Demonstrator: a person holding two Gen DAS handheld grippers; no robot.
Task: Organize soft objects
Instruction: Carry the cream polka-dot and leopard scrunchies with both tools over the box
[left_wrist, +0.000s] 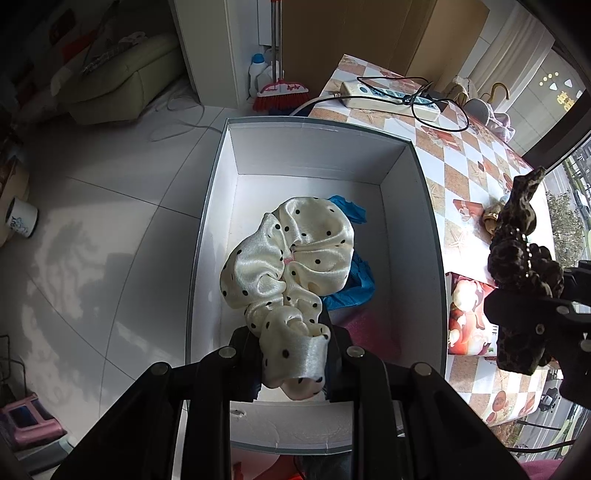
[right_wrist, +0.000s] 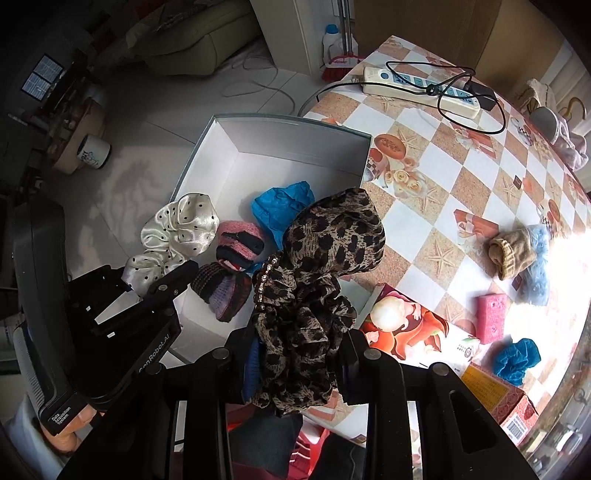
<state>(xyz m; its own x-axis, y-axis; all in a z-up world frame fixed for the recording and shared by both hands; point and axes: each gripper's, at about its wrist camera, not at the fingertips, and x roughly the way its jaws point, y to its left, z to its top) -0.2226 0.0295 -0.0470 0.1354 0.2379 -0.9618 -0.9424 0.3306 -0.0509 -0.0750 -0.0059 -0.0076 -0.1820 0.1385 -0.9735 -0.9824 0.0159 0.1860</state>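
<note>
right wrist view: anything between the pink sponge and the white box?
Yes. In the right wrist view a printed carton lies on the tablecloth between the pink sponge and the white box. The leopard scrunchie held in the right tool hangs there too.

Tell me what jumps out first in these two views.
The cream polka-dot scrunchie, pinched by the left gripper, hangs over the open white box. The leopard-print scrunchie, clamped in the right gripper, hangs at the box's right edge, beside the checkered tablecloth.
</note>
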